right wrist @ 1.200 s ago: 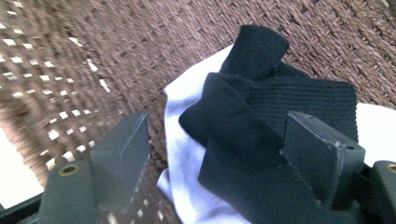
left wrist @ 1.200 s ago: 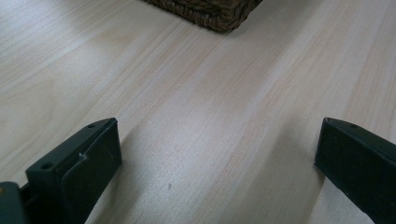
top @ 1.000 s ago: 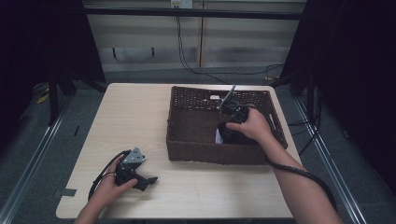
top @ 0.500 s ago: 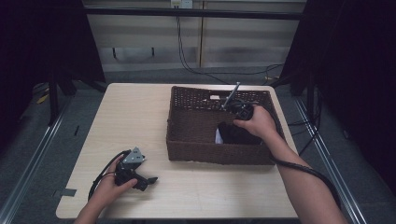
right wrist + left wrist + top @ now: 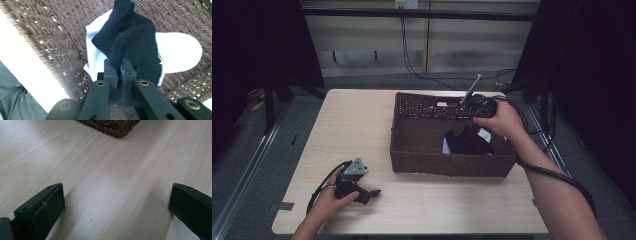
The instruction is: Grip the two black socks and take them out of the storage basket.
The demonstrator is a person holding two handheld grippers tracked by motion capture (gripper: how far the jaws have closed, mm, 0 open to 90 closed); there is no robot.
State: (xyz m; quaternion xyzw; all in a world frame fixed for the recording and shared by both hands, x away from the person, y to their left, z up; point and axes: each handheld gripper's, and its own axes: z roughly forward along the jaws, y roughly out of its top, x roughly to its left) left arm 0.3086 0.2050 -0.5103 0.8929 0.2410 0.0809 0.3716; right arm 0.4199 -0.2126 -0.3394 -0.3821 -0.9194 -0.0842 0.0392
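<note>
A dark wicker basket (image 5: 432, 160) stands on the right half of the wooden table (image 5: 362, 130). Inside it lie a black sock (image 5: 135, 37) and a white sock (image 5: 180, 52), the black one (image 5: 469, 142) on top. My right gripper (image 5: 118, 66) hangs over the basket with its jaws shut on a fold of the black sock, which lifts off the pile. In the high view the person's right hand holds that gripper (image 5: 472, 131) at the basket's far right side. My left gripper (image 5: 369, 194) rests on the table near the front left, jaws wide open and nothing between them (image 5: 115, 202).
A corner of the basket (image 5: 112, 127) shows ahead of the left gripper. Cables (image 5: 557, 172) trail from the right gripper along the person's forearm. Dark curtains and a rail flank the table on both sides.
The right hand has risen and drawn back toward the basket's far right corner, pulling the black sock up. The left hand has stayed put.
</note>
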